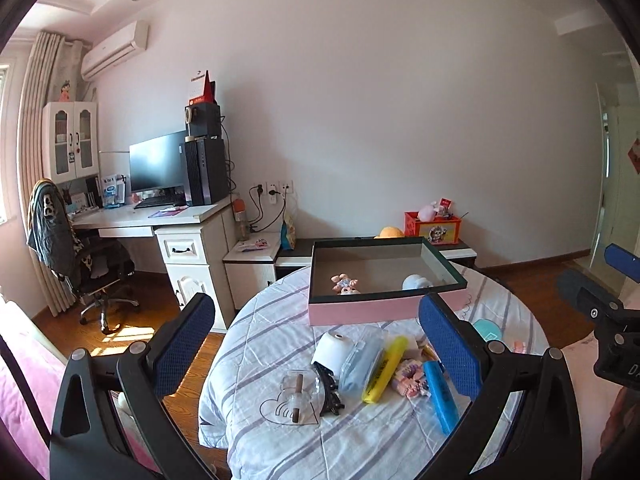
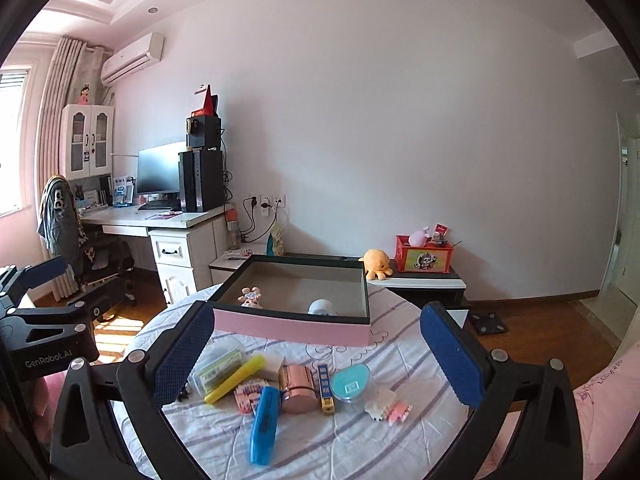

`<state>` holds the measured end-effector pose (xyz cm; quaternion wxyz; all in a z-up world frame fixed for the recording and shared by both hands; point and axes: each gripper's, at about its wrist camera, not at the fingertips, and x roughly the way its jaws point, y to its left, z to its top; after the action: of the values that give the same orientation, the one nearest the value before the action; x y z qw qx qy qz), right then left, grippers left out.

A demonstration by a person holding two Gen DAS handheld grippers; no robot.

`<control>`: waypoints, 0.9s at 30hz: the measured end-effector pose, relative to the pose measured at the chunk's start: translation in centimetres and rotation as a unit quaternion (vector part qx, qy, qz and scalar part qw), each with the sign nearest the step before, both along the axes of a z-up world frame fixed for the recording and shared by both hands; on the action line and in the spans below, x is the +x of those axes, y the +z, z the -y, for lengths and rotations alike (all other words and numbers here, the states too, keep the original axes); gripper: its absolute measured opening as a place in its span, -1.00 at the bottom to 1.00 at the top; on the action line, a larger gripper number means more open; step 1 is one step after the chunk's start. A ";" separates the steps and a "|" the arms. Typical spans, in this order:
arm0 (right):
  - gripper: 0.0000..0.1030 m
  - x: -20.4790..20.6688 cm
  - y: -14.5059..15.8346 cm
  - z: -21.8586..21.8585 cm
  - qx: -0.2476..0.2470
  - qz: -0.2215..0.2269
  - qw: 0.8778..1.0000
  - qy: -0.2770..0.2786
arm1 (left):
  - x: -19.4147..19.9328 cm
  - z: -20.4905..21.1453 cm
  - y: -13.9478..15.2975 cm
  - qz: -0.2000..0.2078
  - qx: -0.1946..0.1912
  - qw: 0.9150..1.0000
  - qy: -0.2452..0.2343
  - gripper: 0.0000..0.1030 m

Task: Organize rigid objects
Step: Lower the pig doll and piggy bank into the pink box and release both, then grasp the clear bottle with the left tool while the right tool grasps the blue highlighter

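Observation:
A pink box [image 1: 360,310] [image 2: 296,326] with a dark rim sits at the far side of a round table covered in striped cloth [image 1: 280,440] [image 2: 360,448]. A small doll [image 1: 345,284] [image 2: 250,297] and a white round thing [image 1: 416,281] [image 2: 322,307] lie in it. In front lie a yellow highlighter [image 1: 386,368] [image 2: 236,378], a blue highlighter [image 1: 440,396] [image 2: 264,424], a rose-gold tin [image 2: 297,389], a teal-lidded jar [image 2: 351,386], a white roll [image 1: 332,350] and a clear stand [image 1: 294,398]. My left gripper [image 1: 316,344] and right gripper [image 2: 316,348] are open and empty above the pile.
A desk with monitor [image 1: 158,168] and an office chair [image 1: 92,264] stand at the left. A low cabinet with a red toy box [image 2: 424,258] and orange plush [image 2: 375,264] is behind the table. Wooden floor lies around; pink bedding is at the lower corners.

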<state>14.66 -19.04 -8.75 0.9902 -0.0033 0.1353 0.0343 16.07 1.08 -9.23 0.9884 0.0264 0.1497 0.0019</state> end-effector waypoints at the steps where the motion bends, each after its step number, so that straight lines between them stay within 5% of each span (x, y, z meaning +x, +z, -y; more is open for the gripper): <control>1: 1.00 -0.6 0.0 0.1 0.001 0.002 1.000 -0.003 | -0.7 -0.1 -0.1 0.002 -0.002 1.000 -0.001 1.00; 16: 1.00 -2.6 -1.6 -0.9 -0.006 -0.018 1.000 0.003 | -2.1 -1.9 -2.0 -0.013 0.004 1.000 0.015 1.00; 27: 0.90 5.2 -12.4 -3.2 0.015 -0.187 0.981 0.052 | 2.7 -5.1 -9.9 -0.134 0.014 0.990 0.032 1.00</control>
<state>19.83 -15.86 -21.19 0.9443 0.0112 0.3169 0.0880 18.76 6.15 -19.12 0.9584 0.0354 0.2815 0.0317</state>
